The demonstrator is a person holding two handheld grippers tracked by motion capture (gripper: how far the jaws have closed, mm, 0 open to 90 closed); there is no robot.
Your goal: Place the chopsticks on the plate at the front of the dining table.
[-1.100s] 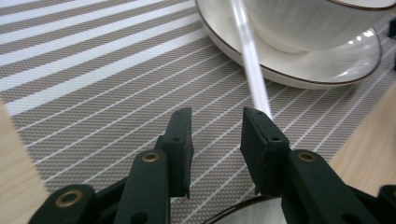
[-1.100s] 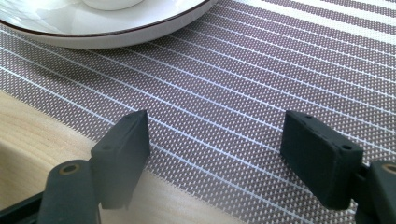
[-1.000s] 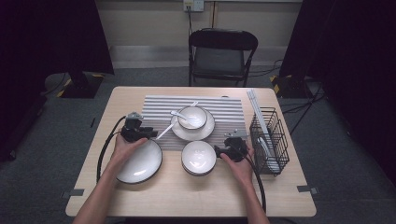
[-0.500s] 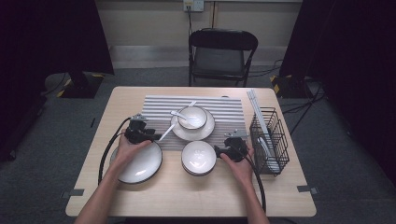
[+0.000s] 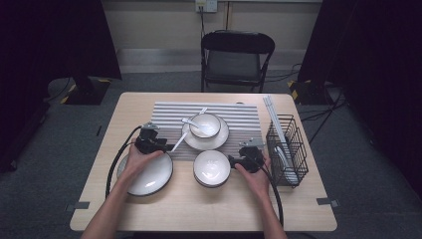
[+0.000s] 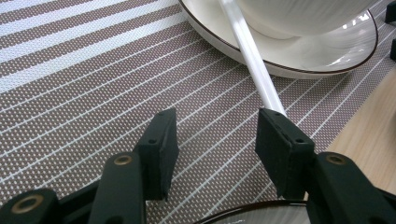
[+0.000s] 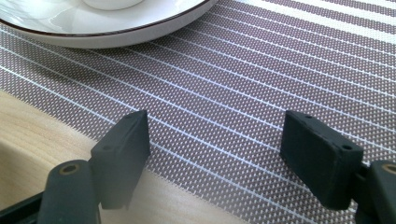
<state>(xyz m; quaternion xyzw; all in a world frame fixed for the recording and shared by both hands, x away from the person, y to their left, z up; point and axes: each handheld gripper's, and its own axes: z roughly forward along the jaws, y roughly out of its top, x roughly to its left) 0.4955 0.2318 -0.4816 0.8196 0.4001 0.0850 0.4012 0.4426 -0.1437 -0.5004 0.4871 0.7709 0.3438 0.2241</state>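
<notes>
My left gripper [image 6: 215, 144]: jaws just opening, nothing clamped | white spoon [image 6: 254, 63] handle touches one pad, long axis running ahead to saucer [image 6: 327, 56] | right gripper [image 7: 219, 154]: spread, empty, over placemat [image 7: 261, 70] near edge.

Cut off at the top edge of the left gripper view: the bowl [image 6: 299, 16] and the upper end of the white spoon handle [image 6: 254, 58], lower end hidden behind the jaw. Rim of the near plate [image 6: 247, 217] cropped at the bottom. Contents of the wire basket [image 5: 286, 149] too small to tell.
</notes>
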